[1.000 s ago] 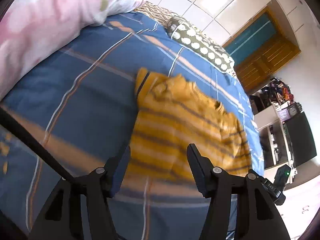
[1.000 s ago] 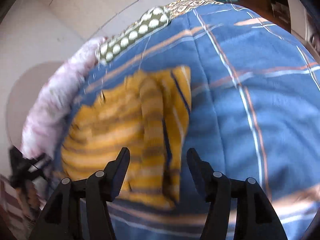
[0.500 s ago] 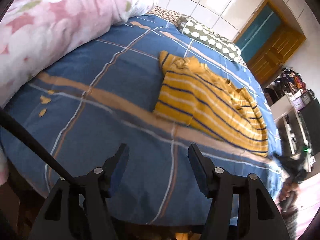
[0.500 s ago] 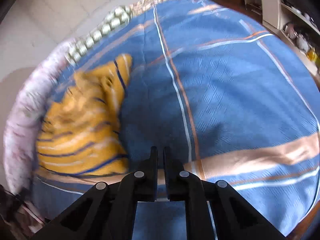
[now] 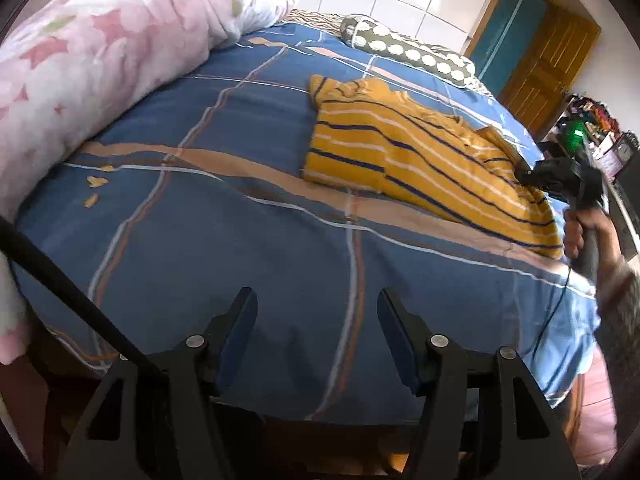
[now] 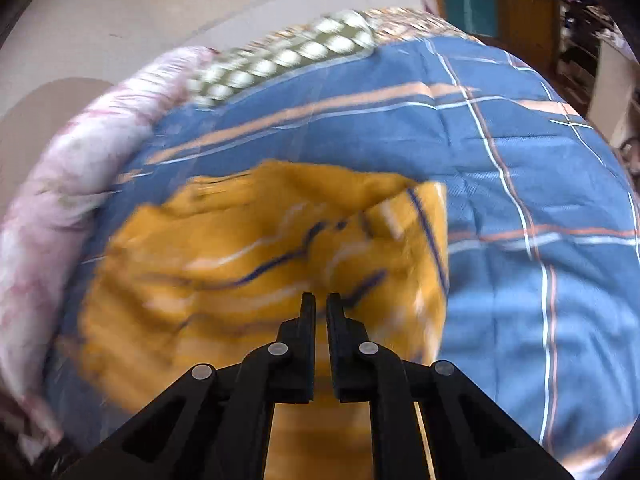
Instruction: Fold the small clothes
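Bed (image 5: pixel 248 248) with a blue plaid sheet fills both views. Pink floral quilt (image 5: pixel 100 52) is bunched along one side, dotted pillow (image 5: pixel 408 52) at the far end. Wood door (image 5: pixel 548 56) is behind it.

Shirt (image 5: pixel 400 152), yellow with navy and white stripes, lies on the sheet near the middle, well apart from quilt and pillow. It looks partly folded: one clean straight edge faces the left gripper, the collar end is rumpled toward the pillow. In the right wrist view it is blurred, so crease detail there is unreadable.

Left gripper (image 5: pixel 316 336) hangs over bare sheet at the near bed edge, jaws about half apart, nothing between them, well short of the shirt.

Right gripper (image 6: pixel 321 312), held in a hand (image 5: pixel 580 232), sits over the shirt's far end. Jaws are pressed almost together, only a thin slit showing. No cloth is visibly pinched; whether the tips touch fabric I can't tell through the blur.

Handling, my read: thin knit, light, limp, not fragile. It will sag and drag on the sheet, and layers can slide apart if only the top one is caught. Best hold is at the corners of the hem or on the folded edge, both layers pinched together, one gripper per corner, then lift and lay over. Avoid the rumpled collar.
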Motion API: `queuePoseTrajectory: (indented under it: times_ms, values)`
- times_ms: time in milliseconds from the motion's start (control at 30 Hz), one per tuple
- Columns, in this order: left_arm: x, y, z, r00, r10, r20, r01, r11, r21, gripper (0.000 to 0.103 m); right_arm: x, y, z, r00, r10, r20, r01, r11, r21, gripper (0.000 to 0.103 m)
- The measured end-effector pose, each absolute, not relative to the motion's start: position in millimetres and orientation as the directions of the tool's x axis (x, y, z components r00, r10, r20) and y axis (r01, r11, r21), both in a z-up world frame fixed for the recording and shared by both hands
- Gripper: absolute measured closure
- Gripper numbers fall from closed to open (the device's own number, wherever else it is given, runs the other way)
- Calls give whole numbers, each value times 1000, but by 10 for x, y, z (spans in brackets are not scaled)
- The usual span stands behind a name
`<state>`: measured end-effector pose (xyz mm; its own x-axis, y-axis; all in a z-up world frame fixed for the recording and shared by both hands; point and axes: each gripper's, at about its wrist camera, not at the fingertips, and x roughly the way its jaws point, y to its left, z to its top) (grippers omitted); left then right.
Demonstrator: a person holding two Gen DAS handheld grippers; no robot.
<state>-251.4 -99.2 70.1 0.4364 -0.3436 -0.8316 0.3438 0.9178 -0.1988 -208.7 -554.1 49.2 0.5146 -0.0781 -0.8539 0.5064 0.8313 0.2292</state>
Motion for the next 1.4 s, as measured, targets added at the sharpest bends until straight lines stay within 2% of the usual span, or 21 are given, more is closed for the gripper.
queuePoseTrajectory:
  times_ms: [67,167,267,400,567,667,800,900,967,1033,1100,1167,1300,1400]
  values:
    - [-2486,-918,700,446,-334,-830,325,925,-197,42,-2008,-5769,404,502,-104,-859,563,792,234,99]
    - [-2424,-749,690,453,-339,-824,284,932,-227,42,-1955,-5830,540,491,-147,-858,606,765,216,98]
    - [-2380,-636,686,464,-339,-819,263,935,-238,42,-2001,-5510,840,552,-172,-816,559,802,209,85]
    - [-2364,-494,688,477,-342,-810,237,937,-256,42,-1900,-4538,1036,605,7,-796,297,926,234,85]
    - [-2440,-330,722,493,-351,-796,231,935,-269,42,-1708,-3413,837,541,221,-811,23,961,277,89]
    - [-2473,-197,736,506,-350,-788,219,936,-275,42,-1495,-2972,664,510,264,-818,-9,953,303,91]
    - [-2489,-5,730,516,-349,-783,185,937,-296,42,-1189,-2523,222,332,416,-847,-36,902,429,90]
    - [-2505,172,732,531,-343,-775,162,939,-305,42,-1309,-2391,427,389,476,-789,-120,875,469,90]
    - [-2496,288,710,539,-339,-772,140,939,-314,42,-1477,-2322,620,453,385,-804,-151,922,357,90]
    - [-2481,353,680,539,-341,-770,120,936,-331,41,-1657,-2173,723,499,242,-832,-210,965,155,86]
    - [-2457,398,643,536,-341,-772,105,934,-341,41,-1802,-2036,690,520,128,-845,-255,967,-10,69]
    - [-2458,398,640,538,-345,-769,109,933,-343,41,-1952,-1882,557,545,4,-838,-300,935,-191,61]
    - [-2496,378,665,543,-351,-763,127,932,-338,41,-1955,-1704,249,589,-176,-789,-322,845,-428,61]
    - [-2509,374,671,542,-348,-765,126,934,-335,41,-1805,-1528,152,640,-285,-713,-280,778,-563,62]
